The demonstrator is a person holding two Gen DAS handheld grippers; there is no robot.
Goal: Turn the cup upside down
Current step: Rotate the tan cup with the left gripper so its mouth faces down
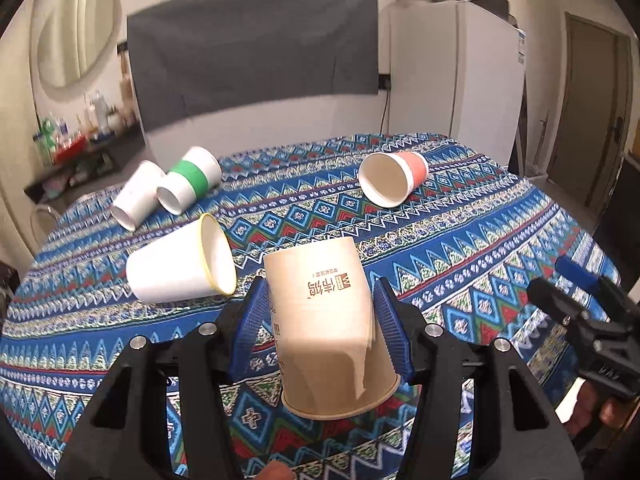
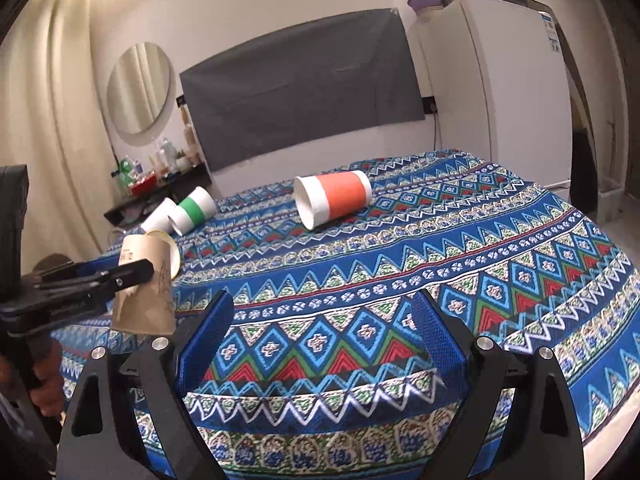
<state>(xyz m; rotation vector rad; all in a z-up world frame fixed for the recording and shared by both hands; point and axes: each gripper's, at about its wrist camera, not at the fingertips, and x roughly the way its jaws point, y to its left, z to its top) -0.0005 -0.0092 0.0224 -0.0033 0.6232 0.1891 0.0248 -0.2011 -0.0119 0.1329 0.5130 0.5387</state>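
The left gripper is clamping the brown paper cup between its blue pads, one pad pressing each side wall. The cup is being held mouth-down, its rim lowest and its printed characters reading inverted, above the patterned cloth covering the worktop. From the right wrist camera the same cup is showing at the left edge, flaring downward in the left gripper; whether its rim is touching the cloth cannot be told.

The right gripper is standing wide apart with only the cloth showing between its pads, well to the right of the brown cup.

Left of the brown cup and just beside it, a white cup with a yellow rim is lying on its side. Behind the brown cup to the left, a green-banded cup and a plain white cup are lying side by side, touching. Behind it to the right, an orange-banded cup is lying with its mouth facing the camera.
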